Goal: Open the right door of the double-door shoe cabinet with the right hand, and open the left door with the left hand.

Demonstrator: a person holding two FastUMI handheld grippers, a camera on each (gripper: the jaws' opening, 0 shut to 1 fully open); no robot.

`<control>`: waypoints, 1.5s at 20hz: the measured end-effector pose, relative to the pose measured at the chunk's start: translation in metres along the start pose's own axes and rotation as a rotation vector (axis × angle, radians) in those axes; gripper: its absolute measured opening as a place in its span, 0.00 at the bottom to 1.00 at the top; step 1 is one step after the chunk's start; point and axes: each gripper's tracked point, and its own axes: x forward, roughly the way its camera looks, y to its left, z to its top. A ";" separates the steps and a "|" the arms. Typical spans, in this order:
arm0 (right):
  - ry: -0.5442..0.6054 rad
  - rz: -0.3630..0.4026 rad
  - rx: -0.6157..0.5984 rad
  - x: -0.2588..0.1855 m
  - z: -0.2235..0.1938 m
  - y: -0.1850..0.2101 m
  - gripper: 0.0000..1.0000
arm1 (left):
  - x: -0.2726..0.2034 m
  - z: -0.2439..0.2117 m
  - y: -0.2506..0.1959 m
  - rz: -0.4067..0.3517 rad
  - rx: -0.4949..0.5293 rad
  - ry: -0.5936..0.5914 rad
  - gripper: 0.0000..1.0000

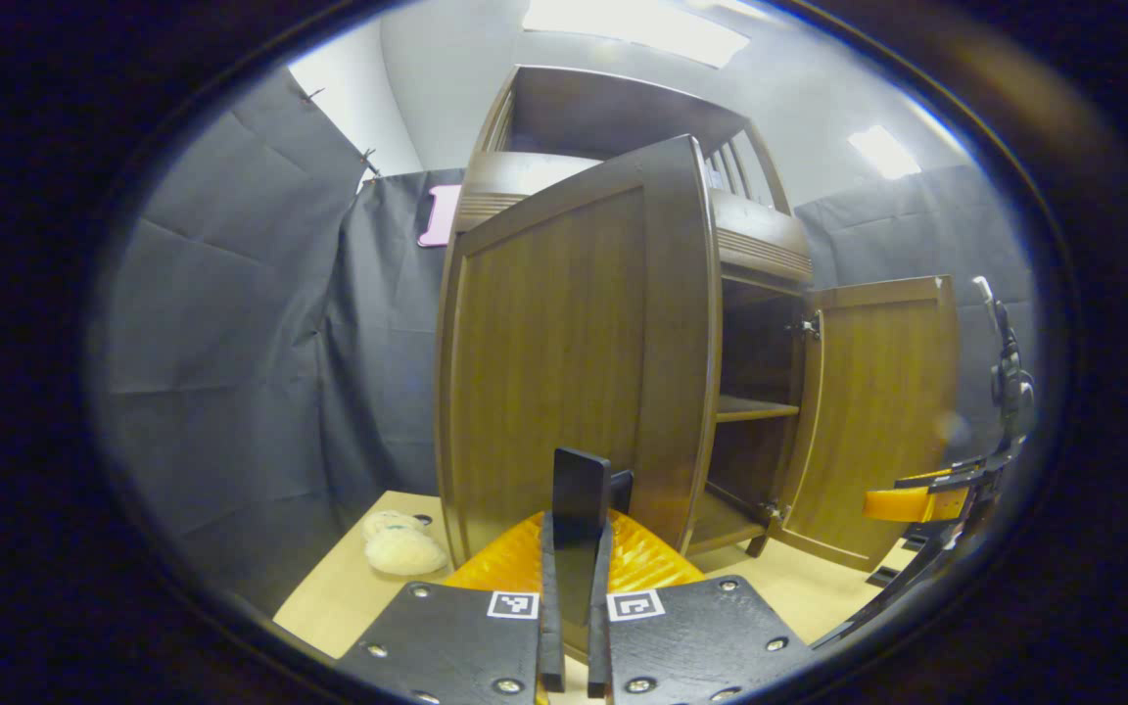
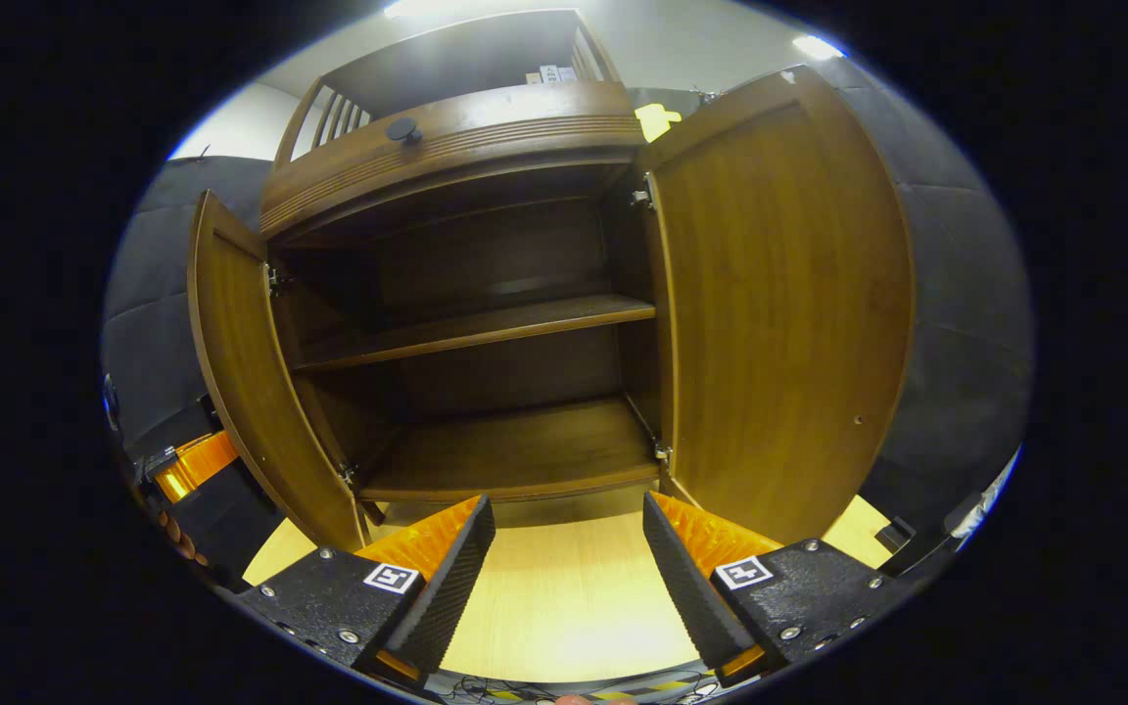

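Observation:
The brown wooden shoe cabinet [image 2: 446, 147] stands with both doors swung out. In the left gripper view the left door [image 1: 554, 372] shows its outer face close up, and my left gripper [image 1: 576, 519] is shut on its dark handle [image 1: 581, 485] at the door's free edge. The right door [image 1: 877, 421] stands wide open beyond it. In the right gripper view my right gripper [image 2: 566, 504] is open and holds nothing, low in front of the cabinet's bottom shelf [image 2: 515, 450], between the left door [image 2: 231, 362] and the right door [image 2: 779, 323].
A middle shelf [image 2: 476, 328] spans the bare interior. A drawer front with a round black knob [image 2: 404, 129] sits above the doors. Fluffy pale slippers [image 1: 402, 543] lie on the light wood floor [image 2: 554, 597] left of the cabinet. Black cloth walls surround it.

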 end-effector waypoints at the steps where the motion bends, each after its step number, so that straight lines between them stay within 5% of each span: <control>1: 0.001 0.013 -0.004 0.002 0.000 0.005 0.92 | -0.005 0.001 0.007 0.014 -0.007 0.000 0.11; 8: 0.014 0.077 -0.017 0.005 -0.008 0.034 0.92 | -0.038 0.003 0.078 0.111 -0.041 -0.007 0.09; 14: 0.034 0.101 -0.038 0.004 -0.011 0.041 0.94 | -0.050 0.004 0.139 0.075 -0.096 -0.050 0.09; 17: 0.014 0.090 -0.043 0.004 -0.003 0.036 0.94 | -0.052 0.006 0.170 0.091 -0.028 -0.047 0.09; 21: -0.026 0.070 -0.053 0.005 0.011 0.032 0.92 | -0.048 0.008 0.164 0.060 0.024 -0.049 0.09; 30: -0.101 0.028 -0.067 0.007 0.046 -0.004 0.94 | -0.091 0.030 0.158 0.219 -0.007 -0.091 0.09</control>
